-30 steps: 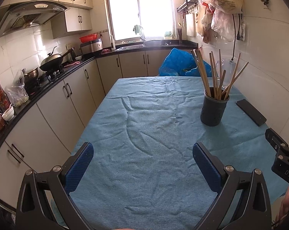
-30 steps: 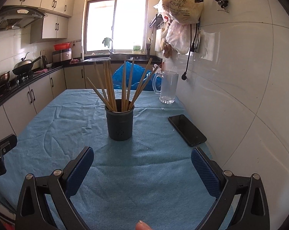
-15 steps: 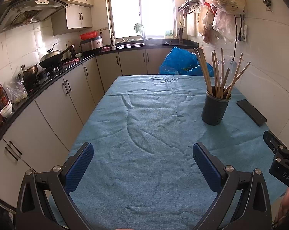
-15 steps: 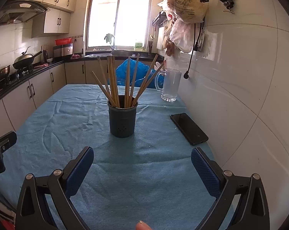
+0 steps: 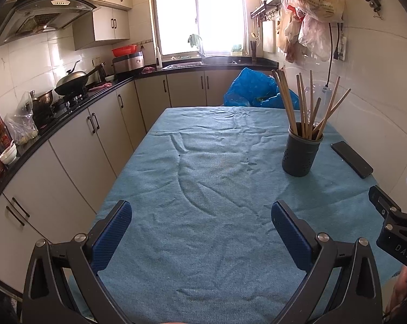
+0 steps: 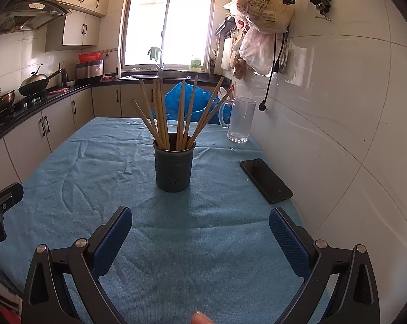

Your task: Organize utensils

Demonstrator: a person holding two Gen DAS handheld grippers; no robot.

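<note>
Hovering near the holder [image 6: 173, 168] of chopsticks [image 6: 179, 113], we keep both claws, left [image 5: 200, 232] and right [image 6: 200, 230], spread wide, gripping nothing.

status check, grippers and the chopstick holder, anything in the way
Left gripper open, empty, over bare cloth. Right gripper open, empty, facing chopstick holder. Chopsticks upright in holder. Phone lies right of holder, apart; approach looks clear.

Chopsticks [image 6: 173, 118] in holder [image 6: 174, 170] — upright
</note>
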